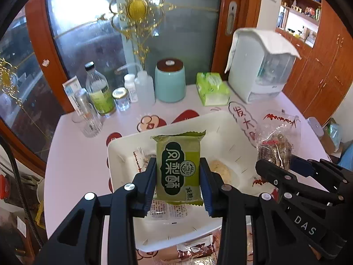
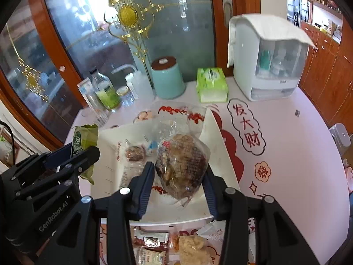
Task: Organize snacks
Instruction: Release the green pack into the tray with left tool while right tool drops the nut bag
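Left wrist view:
Left gripper (image 1: 178, 173): pinching a green snack packet (image 1: 178, 169) between its two fingers, held upright above the white tray (image 1: 119, 152)
White tray: sits on the pink table (image 1: 75, 159); inside lie a small clear-wrapped snack (image 1: 143, 160) at the left and a pale round cake (image 1: 220, 170) at the right
Right gripper (image 1: 275, 165): at the right edge, clamped on a clear bag of brown pastry (image 1: 275, 148)
Table's far side: teal canister (image 1: 169, 80), green tissue pack (image 1: 212, 88), white dispenser box (image 1: 260, 64), bottles and jars

Right wrist view:
Right gripper (image 2: 178, 176): fingers pressed against the clear bag of brown pastry (image 2: 182, 163), held over the white tray (image 2: 217, 137)
Left gripper (image 2: 77, 154): at the left, gripping the green snack packet (image 2: 85, 138) above the tray's left rim
Near edge: more wrapped snacks (image 2: 152, 245) on the table, just in front of the tray
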### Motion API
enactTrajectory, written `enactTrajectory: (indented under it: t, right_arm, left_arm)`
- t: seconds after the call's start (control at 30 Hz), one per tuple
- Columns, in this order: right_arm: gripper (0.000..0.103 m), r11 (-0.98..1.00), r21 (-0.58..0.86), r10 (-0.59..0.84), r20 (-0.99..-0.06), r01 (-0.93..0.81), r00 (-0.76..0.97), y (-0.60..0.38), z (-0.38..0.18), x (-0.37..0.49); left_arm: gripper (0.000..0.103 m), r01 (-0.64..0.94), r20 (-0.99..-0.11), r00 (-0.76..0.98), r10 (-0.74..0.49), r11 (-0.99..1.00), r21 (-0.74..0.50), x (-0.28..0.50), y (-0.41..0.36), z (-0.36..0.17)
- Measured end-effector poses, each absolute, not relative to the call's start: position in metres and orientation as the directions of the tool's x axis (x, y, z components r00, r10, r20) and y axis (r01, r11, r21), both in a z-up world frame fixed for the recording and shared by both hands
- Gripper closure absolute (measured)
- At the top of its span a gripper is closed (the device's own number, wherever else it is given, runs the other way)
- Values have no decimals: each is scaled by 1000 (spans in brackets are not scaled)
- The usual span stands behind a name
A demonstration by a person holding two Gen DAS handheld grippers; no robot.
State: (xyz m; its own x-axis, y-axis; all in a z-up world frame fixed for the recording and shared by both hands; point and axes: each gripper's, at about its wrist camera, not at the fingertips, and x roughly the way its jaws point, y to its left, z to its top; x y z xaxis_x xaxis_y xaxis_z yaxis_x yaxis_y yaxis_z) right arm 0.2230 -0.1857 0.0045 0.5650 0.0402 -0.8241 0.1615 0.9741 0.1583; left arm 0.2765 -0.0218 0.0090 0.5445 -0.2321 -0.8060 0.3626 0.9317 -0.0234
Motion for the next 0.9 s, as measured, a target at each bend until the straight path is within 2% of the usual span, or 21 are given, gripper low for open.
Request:
enactTrajectory:
  t: [0.17,0.23,0.27,0.3,0.37,0.53,0.9]
  right_arm:
    - [59,976,139,31,-851,170,524,-187,-16,238]
    - [57,977,138,37,-859,161,510,-186,-22,242]
    - [57,978,136,38,-864,160,502,-185,-24,244]
    - [57,978,135,39,-866,159,498,-184,-26,245]
    - [57,979,136,43,-868,154,495,-183,-29,245]
    - [52,972,166,64,-865,165,498,-184,-32,243]
    - [51,969,201,104,-856,141,506,-178,-31,215]
  left_arm:
    - [68,348,-829,519,-208,937,-18,290,-23,-11]
    - [64,323,-841,510,-181,946,-7,295,-21,-17]
    - [49,310,-848,504,-167,951,-3,297,-20,-20]
    - [29,295,-853,499,-155,955,-1,300,-18,-23]
    - [18,269,-852,507,-129,963,15,302,-13,-27]
    - [16,252,-865,487,-124,968,3,300,-1,-33]
    - [16,215,-865,492,-101,977,8,275,17,-32]
